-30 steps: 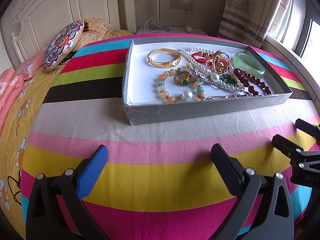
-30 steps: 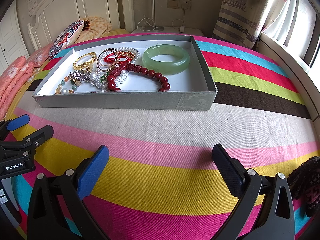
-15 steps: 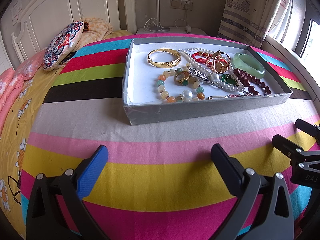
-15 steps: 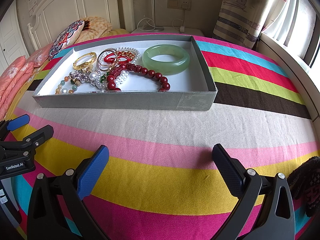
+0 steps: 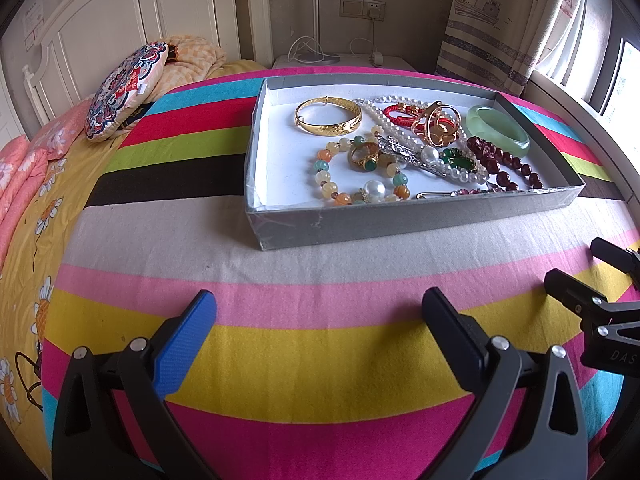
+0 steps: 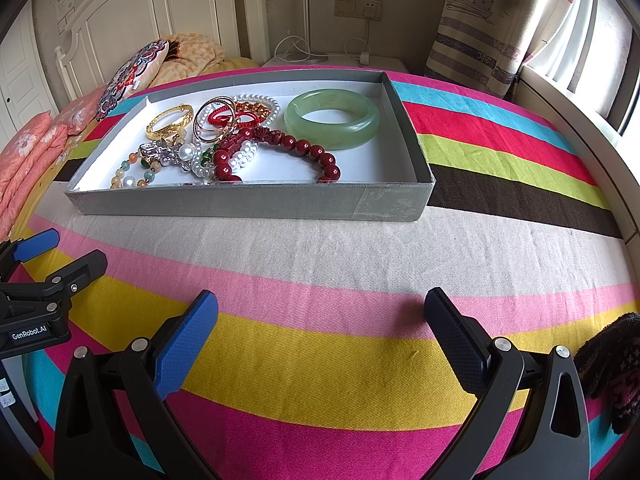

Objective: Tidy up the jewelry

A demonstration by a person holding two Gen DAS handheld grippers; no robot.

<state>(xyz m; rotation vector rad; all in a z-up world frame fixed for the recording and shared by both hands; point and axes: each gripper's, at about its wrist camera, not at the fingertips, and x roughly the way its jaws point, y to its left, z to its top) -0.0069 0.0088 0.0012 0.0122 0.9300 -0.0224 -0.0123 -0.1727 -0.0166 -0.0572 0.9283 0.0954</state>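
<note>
Striped bedspread [image 6: 320,248], bedroom: grey tray [image 6: 248,204] of jewelry lying mid-bed.

I am holding the left gripper [image 5: 320,320] and right gripper [image 6: 322,318] wide apart, empty, short of the tray. Inside it, the red bead bracelet [image 6: 304,148] is overlapping the pearl strand [image 6: 244,160]; lifting one is likely dragging its tangled neighbours out. The jade bangle [image 6: 332,118] is sitting clear.

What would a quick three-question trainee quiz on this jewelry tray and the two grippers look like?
1. True or false: the green bangle lies on the bedspread outside the gray tray.
2. Which is nearer the bangle: A) red bead bracelet B) gold bangle?
3. How do the jaws of the left gripper and right gripper stand?

Key: 1 false; 2 A; 3 both open, empty.
</note>
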